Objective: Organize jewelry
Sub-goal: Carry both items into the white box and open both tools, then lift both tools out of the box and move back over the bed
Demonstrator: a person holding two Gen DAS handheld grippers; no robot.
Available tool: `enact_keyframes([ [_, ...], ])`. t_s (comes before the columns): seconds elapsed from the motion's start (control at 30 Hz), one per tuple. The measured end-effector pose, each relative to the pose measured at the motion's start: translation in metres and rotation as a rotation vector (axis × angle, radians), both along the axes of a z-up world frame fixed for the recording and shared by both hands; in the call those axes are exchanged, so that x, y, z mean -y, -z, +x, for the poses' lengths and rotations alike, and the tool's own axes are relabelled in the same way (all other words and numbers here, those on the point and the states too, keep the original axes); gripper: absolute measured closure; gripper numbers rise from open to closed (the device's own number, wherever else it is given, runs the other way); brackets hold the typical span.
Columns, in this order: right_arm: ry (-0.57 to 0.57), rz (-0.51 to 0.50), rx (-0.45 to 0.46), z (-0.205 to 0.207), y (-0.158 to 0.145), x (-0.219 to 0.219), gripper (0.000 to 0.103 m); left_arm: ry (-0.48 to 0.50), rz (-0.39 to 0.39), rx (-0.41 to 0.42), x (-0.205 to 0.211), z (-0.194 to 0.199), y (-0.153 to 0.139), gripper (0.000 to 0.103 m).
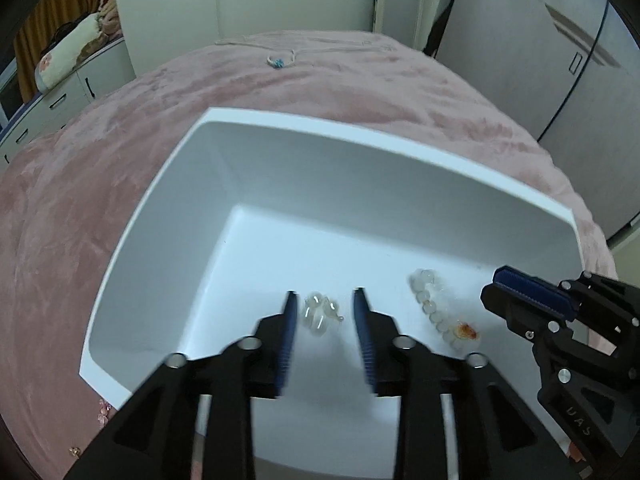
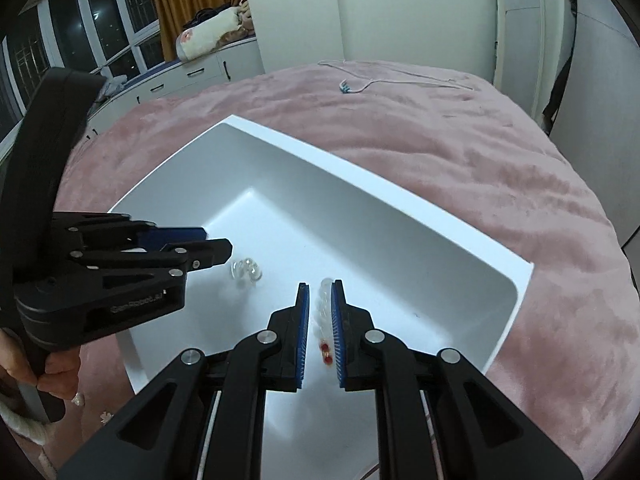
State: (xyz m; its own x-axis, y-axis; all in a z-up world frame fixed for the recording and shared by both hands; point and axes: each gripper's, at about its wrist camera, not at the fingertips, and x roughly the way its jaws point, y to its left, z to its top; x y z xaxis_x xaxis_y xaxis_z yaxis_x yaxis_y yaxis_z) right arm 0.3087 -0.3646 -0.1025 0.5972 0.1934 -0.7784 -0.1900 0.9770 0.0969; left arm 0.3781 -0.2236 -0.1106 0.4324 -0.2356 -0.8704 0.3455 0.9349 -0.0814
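Two bead pieces in white tray; left tool wide, right tool narrow.

One white bin, two bead bracelets, one necklace.

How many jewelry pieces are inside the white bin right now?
2: a clear bead cluster between the left gripper's fingers, and a bead bracelet to its right. The grippers may hide others.
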Motion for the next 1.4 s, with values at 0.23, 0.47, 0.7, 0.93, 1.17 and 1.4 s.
enact_keyframes([
  [0.23, -0.014, -0.017, 0.058, -0.009, -0.017, -0.003, 0.058, -0.012, -0.043, 0.082, -0.018, -0.014, -0.025, 0.049],
  [0.47, -0.029, -0.015, 0.129, -0.028, -0.045, -0.016, 0.038, -0.047, -0.038, 0.189, -0.058, -0.05, -0.061, 0.036],
  [0.7, -0.078, -0.023, 0.201, -0.053, -0.074, -0.048, 0.029, -0.099, -0.031, 0.24, -0.11, -0.089, -0.085, 0.028],
  [0.93, -0.129, -0.038, 0.26, -0.08, -0.098, -0.088, 0.02, -0.156, -0.022, 0.287, -0.145, -0.121, -0.101, 0.022],
  [1.17, -0.192, -0.029, 0.259, -0.096, -0.099, -0.128, 0.017, -0.233, -0.039, 0.299, -0.189, -0.149, -0.106, 0.018],
  [1.4, -0.235, -0.017, 0.231, -0.102, -0.088, -0.164, 0.016, -0.281, -0.014, 0.297, -0.228, -0.174, -0.095, 0.013],
])
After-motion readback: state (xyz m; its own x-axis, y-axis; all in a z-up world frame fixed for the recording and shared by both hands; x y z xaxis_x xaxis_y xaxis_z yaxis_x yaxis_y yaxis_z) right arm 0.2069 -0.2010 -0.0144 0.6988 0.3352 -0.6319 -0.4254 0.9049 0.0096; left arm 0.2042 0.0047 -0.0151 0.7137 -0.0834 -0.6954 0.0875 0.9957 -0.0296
